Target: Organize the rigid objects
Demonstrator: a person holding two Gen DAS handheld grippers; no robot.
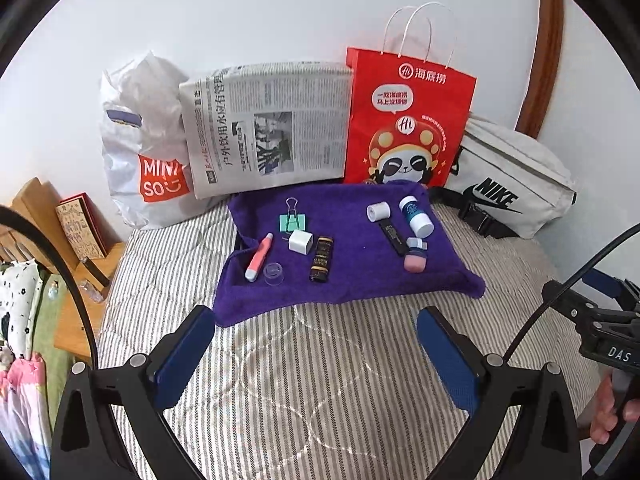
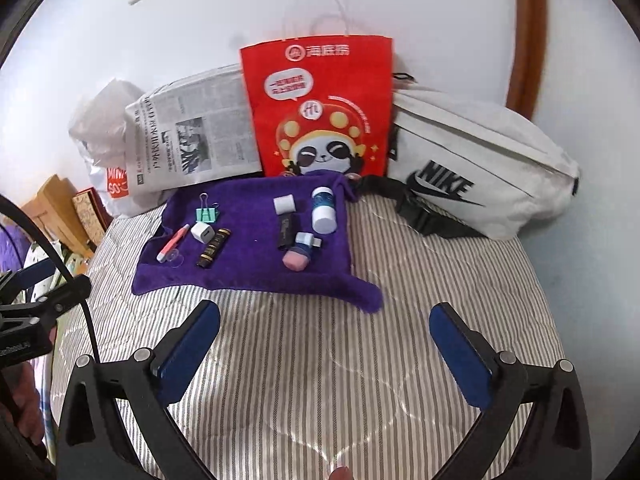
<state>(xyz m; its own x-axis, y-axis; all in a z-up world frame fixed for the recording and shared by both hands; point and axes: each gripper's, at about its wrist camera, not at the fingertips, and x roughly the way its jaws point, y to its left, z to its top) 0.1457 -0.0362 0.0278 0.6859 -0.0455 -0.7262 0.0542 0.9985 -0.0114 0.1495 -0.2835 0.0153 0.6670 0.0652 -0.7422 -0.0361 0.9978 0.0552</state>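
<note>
Tools: left tool (image 1: pixel 316 354) and right tool (image 2: pixel 324 350) both wide open, empty, above striped bed (image 2: pixel 304 380); small items lie grouped on purple towel (image 1: pixel 352 276); advise approaching one item squarely, avoiding neighbours.

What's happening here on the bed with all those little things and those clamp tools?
A person is sorting small items on a purple towel spread over a striped bed. They hold a hand-held gripper in each hand; the left hand-held gripper and the right hand-held gripper are both wide open, empty, and hover short of the towel. The items lie in two groups: a binder clip, charger and pink pen on the left, a white bottle and pink eraser on the right.
</note>
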